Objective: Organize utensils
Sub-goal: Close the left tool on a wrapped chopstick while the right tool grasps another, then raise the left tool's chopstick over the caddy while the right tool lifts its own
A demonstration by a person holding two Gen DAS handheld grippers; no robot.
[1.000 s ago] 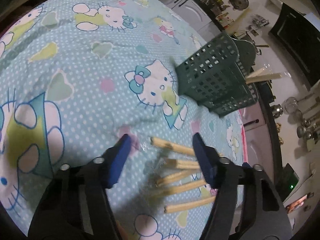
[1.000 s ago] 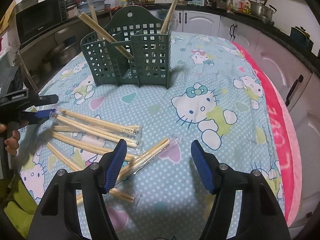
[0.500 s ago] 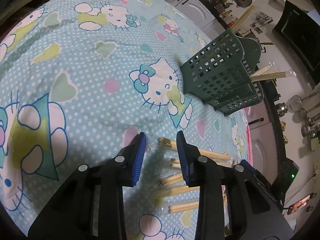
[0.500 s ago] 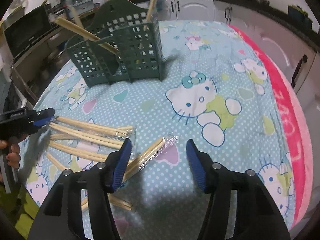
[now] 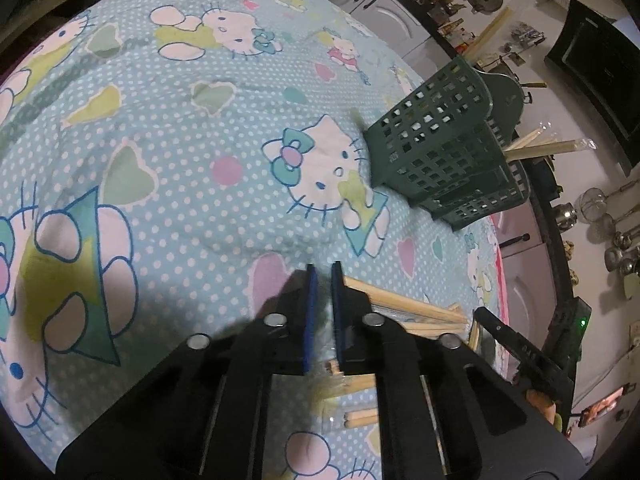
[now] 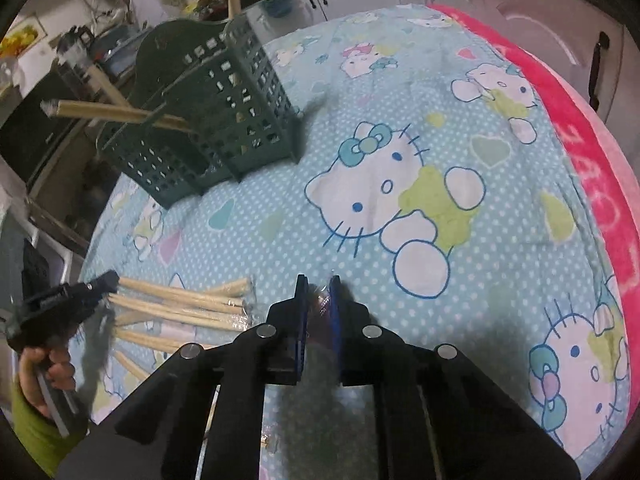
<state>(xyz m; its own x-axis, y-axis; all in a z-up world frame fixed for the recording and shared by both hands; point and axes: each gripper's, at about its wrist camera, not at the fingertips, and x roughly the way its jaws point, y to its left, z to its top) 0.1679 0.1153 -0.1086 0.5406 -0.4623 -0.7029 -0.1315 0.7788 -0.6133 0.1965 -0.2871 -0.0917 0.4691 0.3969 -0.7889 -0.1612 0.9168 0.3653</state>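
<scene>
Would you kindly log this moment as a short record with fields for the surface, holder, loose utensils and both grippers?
surface: cartoon-cat patterned cloth
holder: green slotted caddy, upright, wrapped chopstick pairs leaning out of it
loose utensils: wrapped chopsticks scattered on the cloth
left gripper: jaws just closed on a plastic wrapper end
right gripper: jaws just closed, clear wrapper pinched between the pads

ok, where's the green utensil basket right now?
Green basket stands upper left in the right wrist view, on the patterned cloth, beyond the loose wrapped chopsticks.
</scene>
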